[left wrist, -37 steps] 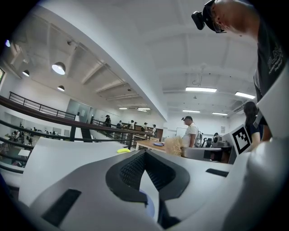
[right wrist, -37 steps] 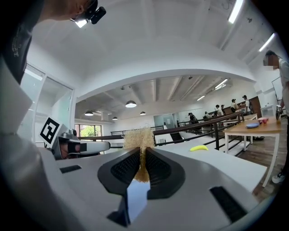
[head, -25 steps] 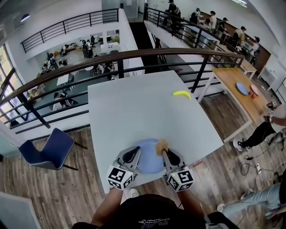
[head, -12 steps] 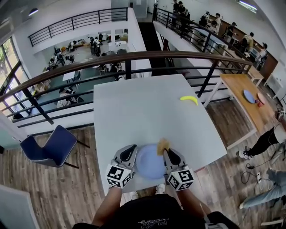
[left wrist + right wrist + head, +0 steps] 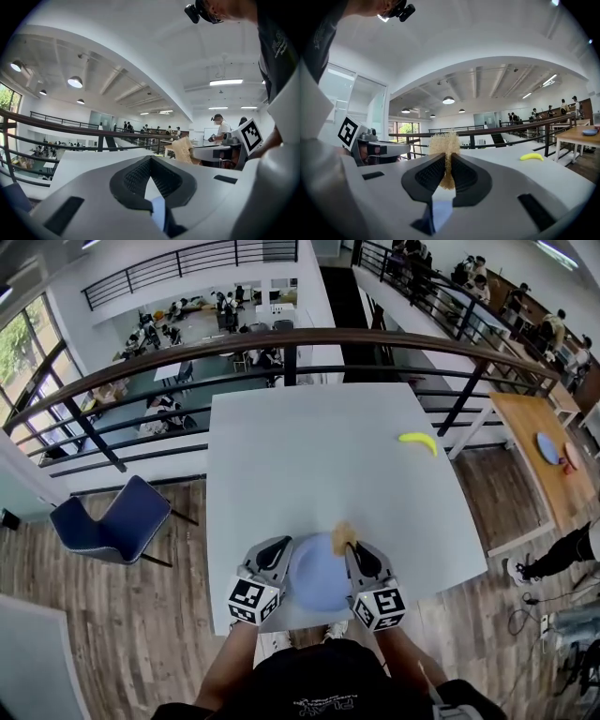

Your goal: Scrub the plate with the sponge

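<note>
So the blue plate [image 5: 319, 576] sits flat on the white table [image 5: 309, 456], right at the near edge in front of the person, with a gripper on each side of it. The right gripper [image 5: 356, 554] has its jaws clamped on a tan, fibrous sponge [image 5: 343, 536]. In the right gripper view the sponge stands upright between the two dark pads and sticks out past the tips, and from the head view it's at the plate's far right rim. The left gripper [image 5: 279, 555] is over the plate's left edge. Its jaws are drawn in narrow with the tips pretty much meeting, and only a sliver of blue plate and a bit of white table show in the hollow behind them. Honestly I can't tell if it's actually pinching the rim or just resting there. A yellow banana [image 5: 418, 441] lies well apart from all this, over by the table's far right side. Beyond the far edge runs a dark railing [image 5: 281, 341], and a blue chair [image 5: 112, 521] stands on the wood floor off to the left.
</note>
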Available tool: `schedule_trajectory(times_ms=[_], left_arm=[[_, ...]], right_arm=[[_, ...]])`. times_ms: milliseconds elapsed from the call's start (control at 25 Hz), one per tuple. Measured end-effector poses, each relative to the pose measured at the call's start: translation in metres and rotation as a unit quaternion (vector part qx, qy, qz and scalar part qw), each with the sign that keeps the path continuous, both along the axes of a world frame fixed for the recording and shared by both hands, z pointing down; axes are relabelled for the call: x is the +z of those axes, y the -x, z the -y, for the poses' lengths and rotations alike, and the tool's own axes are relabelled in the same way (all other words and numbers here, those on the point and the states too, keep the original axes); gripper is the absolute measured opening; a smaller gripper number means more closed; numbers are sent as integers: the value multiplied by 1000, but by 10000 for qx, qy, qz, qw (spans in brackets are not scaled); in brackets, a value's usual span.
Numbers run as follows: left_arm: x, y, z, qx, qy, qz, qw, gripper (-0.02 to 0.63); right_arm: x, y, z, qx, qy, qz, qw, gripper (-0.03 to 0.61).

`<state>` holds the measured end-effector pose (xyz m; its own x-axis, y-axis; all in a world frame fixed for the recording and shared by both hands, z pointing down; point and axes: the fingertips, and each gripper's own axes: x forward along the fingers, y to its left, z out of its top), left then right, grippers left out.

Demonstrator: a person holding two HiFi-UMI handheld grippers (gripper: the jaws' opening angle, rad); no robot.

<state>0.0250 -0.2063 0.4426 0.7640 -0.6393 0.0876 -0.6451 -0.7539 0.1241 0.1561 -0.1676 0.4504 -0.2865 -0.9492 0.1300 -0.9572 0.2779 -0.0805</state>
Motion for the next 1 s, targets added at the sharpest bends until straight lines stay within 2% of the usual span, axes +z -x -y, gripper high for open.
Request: schedule_trajectory(times_ms=[280, 480, 680, 880, 1000], left_arm=[[41, 17, 14, -400, 335, 147, 9985, 3], [72, 30, 20, -637, 583, 270, 9959, 3], [97, 41, 35, -928, 858, 167, 9918, 3], [132, 48, 38, -976, 1136, 284, 9883, 3], [151, 51, 37, -995, 1346, 211, 9857, 3]], right_arm=[[41, 5, 18, -225, 414, -71, 9989, 43], [73, 1, 25, -118, 809, -176, 9965, 43], [114, 3, 32, -237, 1268, -379, 9909, 43], [151, 10, 34, -306, 1669, -674, 9832, 43], [166, 18, 36, -341, 1835, -760, 9795, 43]])
